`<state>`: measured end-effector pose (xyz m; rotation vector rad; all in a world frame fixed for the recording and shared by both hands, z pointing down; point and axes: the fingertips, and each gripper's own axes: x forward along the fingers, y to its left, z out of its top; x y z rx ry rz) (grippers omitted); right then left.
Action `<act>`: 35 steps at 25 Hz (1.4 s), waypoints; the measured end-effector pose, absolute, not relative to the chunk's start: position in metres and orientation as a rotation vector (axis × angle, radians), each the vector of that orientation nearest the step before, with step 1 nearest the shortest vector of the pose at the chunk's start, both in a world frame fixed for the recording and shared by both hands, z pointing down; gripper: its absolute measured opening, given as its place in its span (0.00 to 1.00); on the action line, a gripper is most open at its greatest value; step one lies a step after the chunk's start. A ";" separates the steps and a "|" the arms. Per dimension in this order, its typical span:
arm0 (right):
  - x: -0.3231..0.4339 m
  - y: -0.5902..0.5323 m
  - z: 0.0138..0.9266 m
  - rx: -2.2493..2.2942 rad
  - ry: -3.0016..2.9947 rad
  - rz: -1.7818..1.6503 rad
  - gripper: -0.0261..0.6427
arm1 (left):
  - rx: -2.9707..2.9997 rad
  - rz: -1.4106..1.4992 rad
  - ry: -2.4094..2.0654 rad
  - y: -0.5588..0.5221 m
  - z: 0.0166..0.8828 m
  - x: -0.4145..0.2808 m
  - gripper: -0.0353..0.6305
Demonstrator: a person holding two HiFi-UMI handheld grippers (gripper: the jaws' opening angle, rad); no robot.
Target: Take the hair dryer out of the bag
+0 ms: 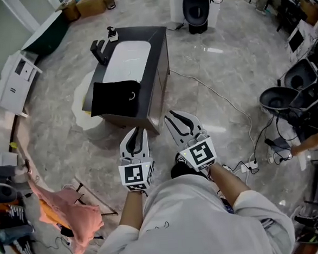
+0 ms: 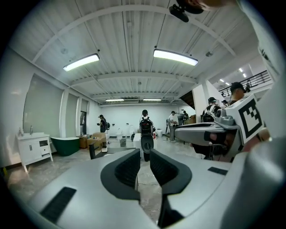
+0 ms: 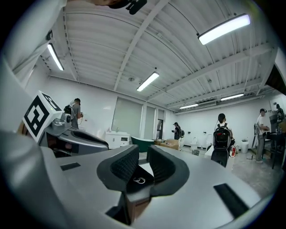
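A black bag (image 1: 115, 98) with a small white ring on it lies flat at the near left corner of a dark table (image 1: 159, 69). No hair dryer shows. My left gripper (image 1: 137, 130) hangs just short of the table's near edge, to the right of the bag. Its jaws stand a little apart with nothing between them in the left gripper view (image 2: 144, 154). My right gripper (image 1: 174, 117) is beside the table's near right corner. In the right gripper view (image 3: 143, 154) its jaws are slightly apart and empty, and the bag (image 3: 145, 173) shows beyond them.
A white pad (image 1: 126, 61) covers the tabletop, with a black upright object (image 1: 99, 51) at its far left. On the floor lie pink cloth (image 1: 67, 211) at the left and a cable (image 1: 222, 100) at the right. Black chairs (image 1: 279, 99) stand further right. People stand across the room.
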<state>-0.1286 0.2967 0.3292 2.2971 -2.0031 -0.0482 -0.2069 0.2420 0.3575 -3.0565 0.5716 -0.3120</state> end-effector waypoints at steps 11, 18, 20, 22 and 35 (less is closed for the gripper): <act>-0.016 0.287 0.374 2.329 -1.960 0.219 0.14 | -3.075 -0.562 0.473 0.225 0.400 -0.099 0.18; 0.009 0.243 0.412 2.256 -1.972 0.330 0.14 | -3.087 -0.612 0.528 0.173 0.420 -0.075 0.18; 0.010 0.220 0.418 2.222 -1.985 0.340 0.14 | -3.101 -0.627 0.552 0.152 0.430 -0.073 0.18; 0.012 0.195 0.423 2.179 -1.993 0.338 0.14 | -3.120 -0.632 0.574 0.127 0.440 -0.068 0.18; 0.046 0.001 0.419 1.984 -2.045 0.322 0.15 | -3.097 -0.540 0.730 -0.089 0.427 -0.038 0.17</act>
